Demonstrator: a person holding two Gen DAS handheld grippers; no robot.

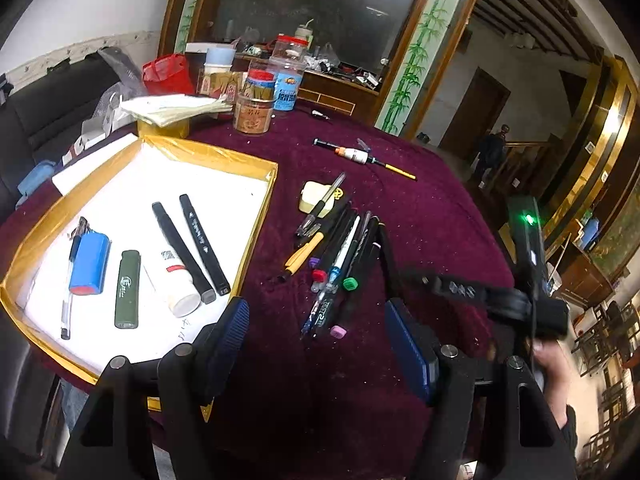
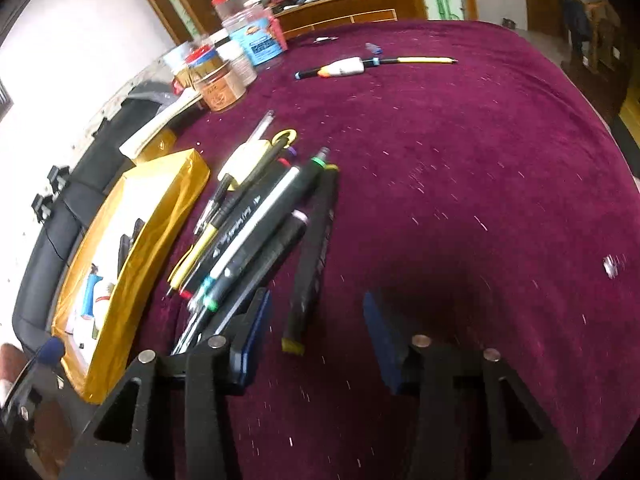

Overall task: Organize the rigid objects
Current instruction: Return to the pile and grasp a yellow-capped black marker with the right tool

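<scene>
A gold box with a white lining holds two black markers, a white tube, a green lighter, a blue battery pack and a pen. Right of it, a pile of pens and markers lies on the maroon cloth. My left gripper hovers open just short of that pile, nothing between its fingers. In the right wrist view my right gripper is low over the cloth, jaws apart. A black marker with a yellow end lies between them, clear of both pads. The pile and box lie to its left.
Jars and tins stand at the table's back, beside stacked papers. A glue stick, pencil and pen lie farther out; a pale yellow block sits under the pile's far end. A person's hand shows at the right. The table edge curves away right.
</scene>
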